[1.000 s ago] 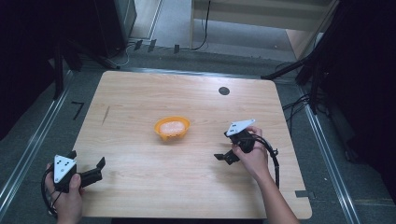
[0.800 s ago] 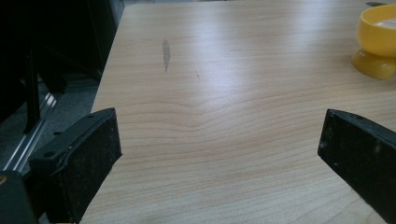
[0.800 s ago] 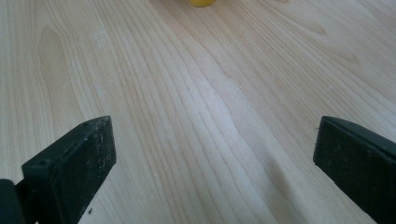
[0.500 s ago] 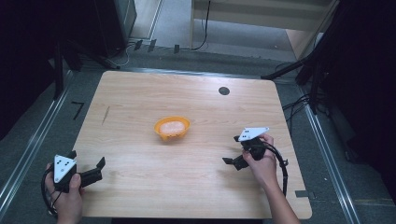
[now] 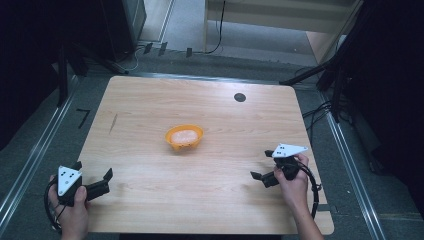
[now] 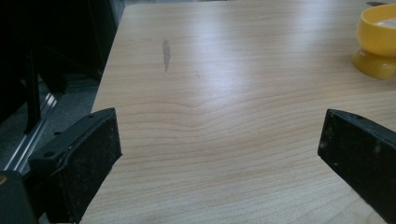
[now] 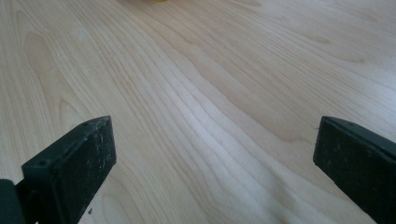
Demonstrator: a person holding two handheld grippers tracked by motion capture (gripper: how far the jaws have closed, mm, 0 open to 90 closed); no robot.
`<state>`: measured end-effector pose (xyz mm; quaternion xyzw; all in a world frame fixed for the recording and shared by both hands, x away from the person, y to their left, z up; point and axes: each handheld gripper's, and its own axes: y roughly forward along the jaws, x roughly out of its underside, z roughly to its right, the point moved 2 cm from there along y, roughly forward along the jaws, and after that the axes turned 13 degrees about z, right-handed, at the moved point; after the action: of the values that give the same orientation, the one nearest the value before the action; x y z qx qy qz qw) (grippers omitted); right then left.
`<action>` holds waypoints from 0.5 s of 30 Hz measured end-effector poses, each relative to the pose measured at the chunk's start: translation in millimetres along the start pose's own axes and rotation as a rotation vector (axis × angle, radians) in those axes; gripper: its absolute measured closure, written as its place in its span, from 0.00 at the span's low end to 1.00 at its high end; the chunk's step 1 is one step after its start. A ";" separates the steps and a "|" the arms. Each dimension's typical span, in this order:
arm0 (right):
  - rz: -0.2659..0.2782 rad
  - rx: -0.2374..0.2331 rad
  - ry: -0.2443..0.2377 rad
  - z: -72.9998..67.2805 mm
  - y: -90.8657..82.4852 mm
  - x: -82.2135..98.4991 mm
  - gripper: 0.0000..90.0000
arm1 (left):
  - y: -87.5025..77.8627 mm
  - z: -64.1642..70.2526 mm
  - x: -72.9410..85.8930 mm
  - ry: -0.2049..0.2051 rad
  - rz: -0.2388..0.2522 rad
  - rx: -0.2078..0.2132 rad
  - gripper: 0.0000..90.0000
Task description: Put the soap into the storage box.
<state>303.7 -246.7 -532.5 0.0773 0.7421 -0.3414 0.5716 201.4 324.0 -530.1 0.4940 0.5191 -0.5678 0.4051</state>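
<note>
Two claws (image 5: 92, 177) (image 5: 261, 172), one bowl (image 5: 184, 137)

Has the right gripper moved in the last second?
Yes. The right gripper has drawn back from the orange bowl toward the person's near edge of the table, and slightly rightward.

Your right gripper (image 7: 212, 154) has its jaws spread wide over bare desk (image 7: 210, 70), with nothing between them.
</note>
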 end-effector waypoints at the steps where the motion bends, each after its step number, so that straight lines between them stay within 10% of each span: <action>1: 0.007 0.005 0.005 0.2 -1.5 1.5 0.00 | 0.0 0.1 0.0 0.003 -0.001 0.000 0.00; 15: 0.048 0.086 0.054 3.6 -36.7 29.6 0.00 | 0.0 0.9 -0.1 0.011 -0.003 -0.004 0.00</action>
<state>278.1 -284.7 -544.2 0.1290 0.7397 -0.3569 0.5557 201.3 323.2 -530.1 0.4955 0.5231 -0.5646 0.4025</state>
